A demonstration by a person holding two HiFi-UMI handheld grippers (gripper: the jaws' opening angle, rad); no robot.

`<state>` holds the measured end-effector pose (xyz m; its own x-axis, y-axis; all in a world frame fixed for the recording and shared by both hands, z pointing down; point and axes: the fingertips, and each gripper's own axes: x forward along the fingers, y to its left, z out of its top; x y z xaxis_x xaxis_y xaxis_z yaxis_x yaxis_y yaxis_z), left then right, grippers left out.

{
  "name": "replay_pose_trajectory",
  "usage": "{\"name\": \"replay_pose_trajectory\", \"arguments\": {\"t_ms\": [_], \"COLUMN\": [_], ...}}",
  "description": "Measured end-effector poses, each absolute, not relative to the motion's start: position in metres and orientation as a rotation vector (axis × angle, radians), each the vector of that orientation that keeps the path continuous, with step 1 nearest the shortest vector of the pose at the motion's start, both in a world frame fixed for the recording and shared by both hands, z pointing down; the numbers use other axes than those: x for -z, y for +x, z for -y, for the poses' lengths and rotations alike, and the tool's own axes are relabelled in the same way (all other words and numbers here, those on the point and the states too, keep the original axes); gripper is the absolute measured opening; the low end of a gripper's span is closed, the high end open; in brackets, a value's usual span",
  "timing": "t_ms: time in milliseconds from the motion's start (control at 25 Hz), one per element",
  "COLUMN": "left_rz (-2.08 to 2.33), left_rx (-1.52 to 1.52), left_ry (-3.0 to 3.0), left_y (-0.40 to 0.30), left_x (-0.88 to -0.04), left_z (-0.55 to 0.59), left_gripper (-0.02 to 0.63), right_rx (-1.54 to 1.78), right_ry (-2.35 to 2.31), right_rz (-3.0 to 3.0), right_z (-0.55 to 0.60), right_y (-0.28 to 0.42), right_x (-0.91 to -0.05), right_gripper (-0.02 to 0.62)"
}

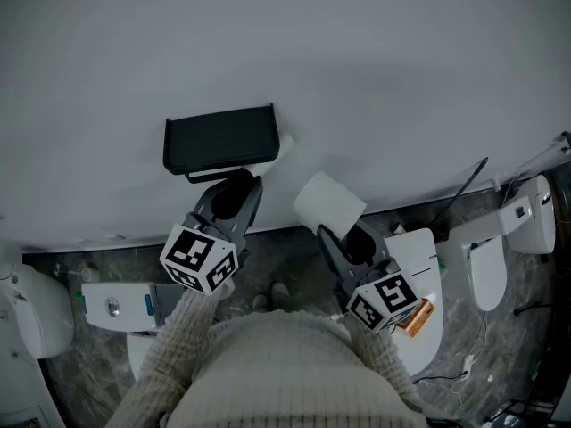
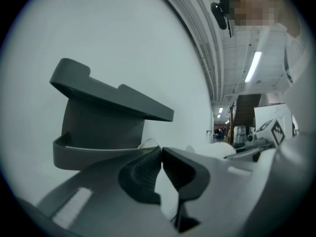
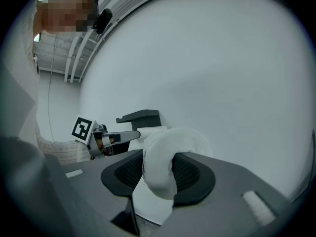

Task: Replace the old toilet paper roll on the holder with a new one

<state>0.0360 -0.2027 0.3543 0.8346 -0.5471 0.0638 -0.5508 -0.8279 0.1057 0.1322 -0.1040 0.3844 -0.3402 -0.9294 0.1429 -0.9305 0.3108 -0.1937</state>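
A dark holder with a flat lid hangs on the grey wall, and a bit of white shows at its right end. My left gripper points at the holder's underside with its jaws shut and nothing visible between them. In the left gripper view the holder stands just beyond the left gripper. My right gripper is shut on a white toilet paper roll, held to the right of the holder and lower. In the right gripper view the pads squeeze the roll, and the holder lies further left.
White toilets stand on the marble floor below: one at the right, a lidded one under my right arm, a cistern and another bowl at the left. A dark rod leans on the wall.
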Motion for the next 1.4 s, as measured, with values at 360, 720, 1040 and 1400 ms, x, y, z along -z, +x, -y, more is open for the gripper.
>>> {"name": "replay_pose_trajectory", "arguments": {"t_ms": [360, 720, 1040, 1400], "left_rz": [0.812, 0.750, 0.748, 0.762], "left_rx": [-0.043, -0.041, -0.023, -0.017], "left_ry": [2.906, 2.915, 2.913, 2.920], "left_y": [0.054, 0.071, 0.075, 0.077], "left_x": [-0.355, -0.357, -0.356, -0.354], "left_z": [0.201, 0.199, 0.199, 0.198], "left_gripper": [0.012, 0.012, 0.012, 0.012], "right_rx": [-0.383, -0.384, -0.393, -0.393], "right_ry": [1.830, 1.880, 1.914, 1.935], "right_rz": [2.521, 2.482, 2.455, 2.433], "right_z": [0.104, 0.099, 0.090, 0.083], "right_y": [0.142, 0.155, 0.162, 0.166], "right_x": [-0.386, -0.387, -0.389, -0.387], "right_gripper": [0.164, 0.164, 0.164, 0.164]}}
